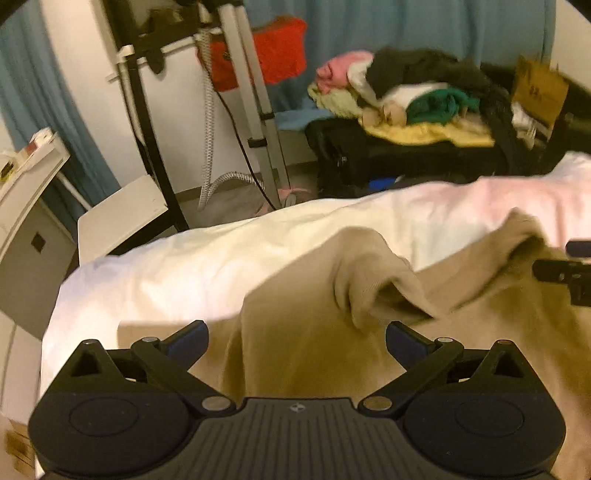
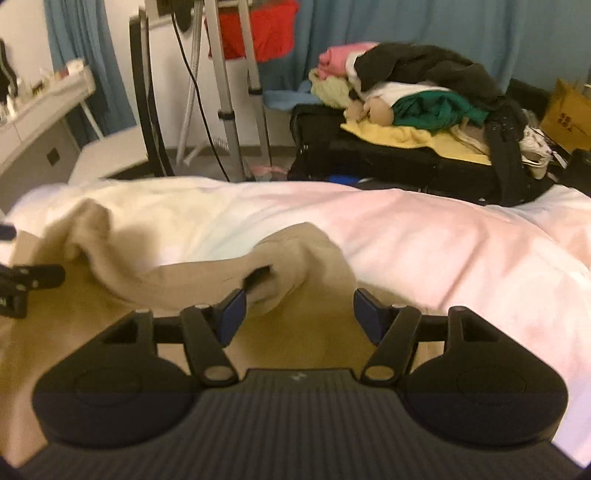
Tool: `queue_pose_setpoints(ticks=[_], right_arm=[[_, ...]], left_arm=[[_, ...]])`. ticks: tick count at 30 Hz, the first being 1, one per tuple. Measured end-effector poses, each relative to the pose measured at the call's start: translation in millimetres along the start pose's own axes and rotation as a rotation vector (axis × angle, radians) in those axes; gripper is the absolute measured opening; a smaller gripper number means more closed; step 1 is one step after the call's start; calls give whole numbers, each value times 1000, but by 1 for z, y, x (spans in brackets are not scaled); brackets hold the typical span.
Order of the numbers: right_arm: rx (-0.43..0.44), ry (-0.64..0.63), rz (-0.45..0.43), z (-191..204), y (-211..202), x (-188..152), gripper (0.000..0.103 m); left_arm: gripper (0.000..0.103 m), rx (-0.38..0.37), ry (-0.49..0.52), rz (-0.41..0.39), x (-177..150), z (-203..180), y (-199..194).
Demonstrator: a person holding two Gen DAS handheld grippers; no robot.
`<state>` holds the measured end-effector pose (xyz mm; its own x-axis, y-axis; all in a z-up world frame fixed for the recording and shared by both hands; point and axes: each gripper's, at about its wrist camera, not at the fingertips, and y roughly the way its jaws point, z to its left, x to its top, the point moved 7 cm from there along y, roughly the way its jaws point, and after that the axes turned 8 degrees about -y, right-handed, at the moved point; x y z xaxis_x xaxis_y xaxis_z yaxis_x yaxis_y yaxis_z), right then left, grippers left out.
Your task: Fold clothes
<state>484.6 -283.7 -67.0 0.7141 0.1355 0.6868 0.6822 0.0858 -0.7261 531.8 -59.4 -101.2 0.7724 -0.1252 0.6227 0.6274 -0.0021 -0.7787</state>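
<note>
Bedroom setup, pretty cluttered: blue curtains (image 1: 388, 22) along the back wall, a white duvet (image 1: 177, 273) spread over the bed, and behind it a black suitcase (image 1: 399, 155) piled with a messy heap of clothes (image 1: 410, 92) in pink, black, green and yellow. Something red (image 1: 280, 48) hangs behind a metal stand (image 1: 255, 96), and a white desk (image 1: 22, 173) sits off to the left.

From my left wrist cam, the beige sweater (image 1: 303, 354) is lying on the duvet right in front of me. My left gripper (image 1: 297, 338) is wide open, blue pads spread apart with nothing between them, hovering over the sweater's body. One bunched-up fold of it sticks up just past my right-hand finger. My right gripper (image 1: 565, 273) pokes in at the right edge, next to another raised bit of fabric.

Right wrist cam shows the same beige sweater (image 2: 306, 332), spread under the tongs with a rumpled ridge running across the duvet (image 2: 443, 240). My right gripper (image 2: 299, 314) is open too, holding nothing, though a lump of the fabric sits right against the left pad. My left gripper (image 2: 33, 280) shows at the left edge, too cropped there to tell its state. Same suitcase (image 2: 388, 162) and clothes heap (image 2: 417, 85) in the back.
</note>
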Motion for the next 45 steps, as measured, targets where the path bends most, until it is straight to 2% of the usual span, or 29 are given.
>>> queue_pose_setpoints(ticks=[2,6,13,17,20,22,26,30,35,40,45], right_arm=[[-18,10,-50,2,-27,-8,66],[-41,69,-183,23,-99,-39,66],[-30,128,-365,76,-228,-131,66],[-24,133,-416,98,-277,-180,66],[-23,151,-424,101,-295,-208,66],[-30,164,-426,101,-301,-223,66],[-18,207,-418,96,-298,-240,66],[-9,228,-423,89,-281,-251,66],[43,329,-365,75,-238,-260,67],[60,339,-330,72,-203,-257,67],[68,337,-299,70,-169,-254,67]], left_arm=[[103,-28,-28,-38,-14,8,-28],[103,-61,-67,-172,-61,17,-121],[103,-56,-122,-318,-167,27,-238],[103,-57,-152,-372,-204,33,-281],[103,-78,-206,-402,-222,43,-300],[103,-62,-226,-401,-231,50,-303],[103,-81,-332,-335,-231,75,-281],[102,-121,-494,-240,-211,120,-234],[98,-133,-673,-216,-179,176,-170],[86,-110,-724,-219,-143,199,-99],[74,-41,-684,-222,-113,210,-38]])
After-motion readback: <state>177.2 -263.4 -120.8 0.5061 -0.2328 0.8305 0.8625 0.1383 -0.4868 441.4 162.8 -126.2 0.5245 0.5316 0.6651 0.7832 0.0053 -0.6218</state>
